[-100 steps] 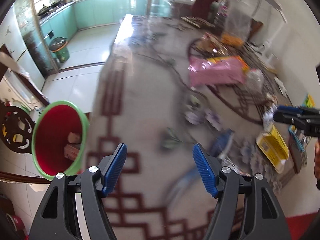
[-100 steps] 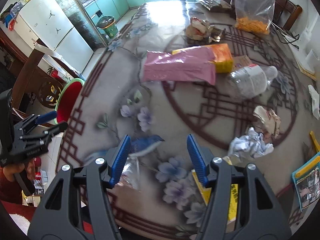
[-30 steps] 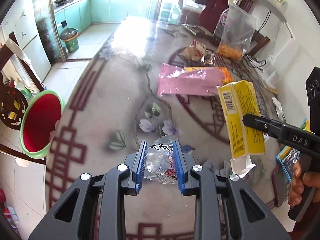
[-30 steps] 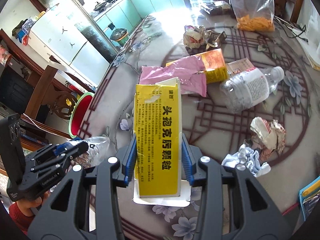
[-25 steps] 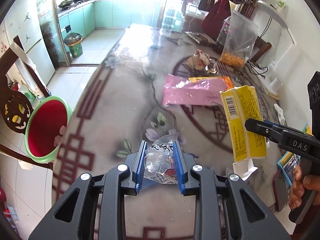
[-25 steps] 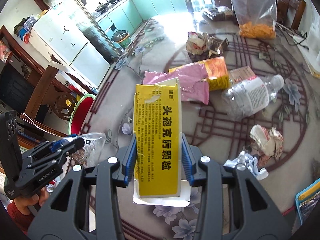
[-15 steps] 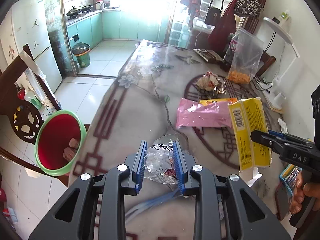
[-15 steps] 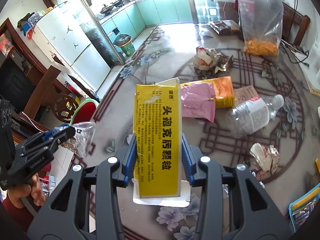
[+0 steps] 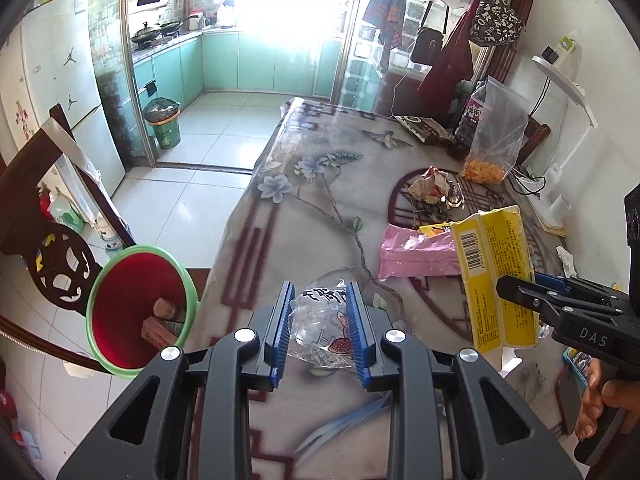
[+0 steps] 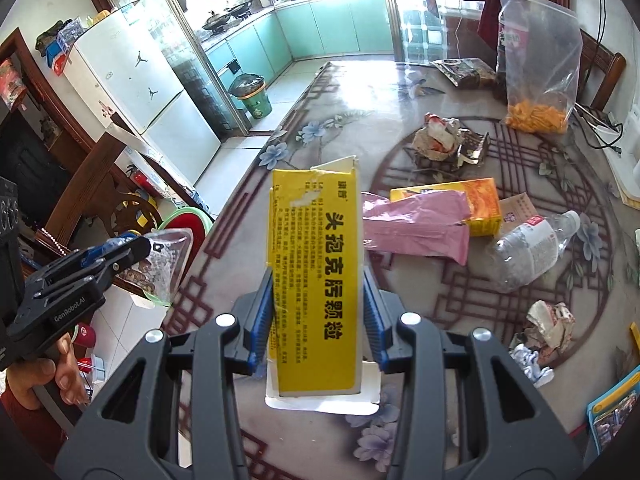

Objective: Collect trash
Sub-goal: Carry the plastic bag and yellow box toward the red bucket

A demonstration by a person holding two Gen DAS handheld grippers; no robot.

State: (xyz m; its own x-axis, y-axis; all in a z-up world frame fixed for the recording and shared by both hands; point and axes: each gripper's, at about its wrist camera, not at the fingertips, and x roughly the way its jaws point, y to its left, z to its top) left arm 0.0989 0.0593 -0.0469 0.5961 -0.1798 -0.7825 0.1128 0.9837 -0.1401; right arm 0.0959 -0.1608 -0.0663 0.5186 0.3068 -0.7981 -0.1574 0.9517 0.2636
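Both claws have lifted higher since a moment ago, so more of the kitchen shows and the table looks farther below.

In the left wrist view, the left claw (image 9: 320, 330) is squeezed shut on a clear plastic wrapper (image 9: 322, 326) with a small picture on it. The wrapper is held up in the air above the near edge of the table (image 9: 304, 208). A red bin with a green rim (image 9: 138, 306) stands on the floor to the left, and two brown boxes lie inside it. On the right, the right claw (image 9: 520, 294) pinches a yellow box (image 9: 494, 276). A pink bag (image 9: 416, 250) lies on the table just behind the box.

In the right wrist view, the right claw (image 10: 318, 320) is closed tight on the yellow box (image 10: 316, 276), which stands upright in the air. The left claw (image 10: 124, 252) holds the clear plastic wrapper (image 10: 164, 264) near the bin (image 10: 188, 220). An empty plastic bottle (image 10: 528, 252), an orange box (image 10: 478, 198) and crumpled paper (image 10: 550, 328) lie on the table.
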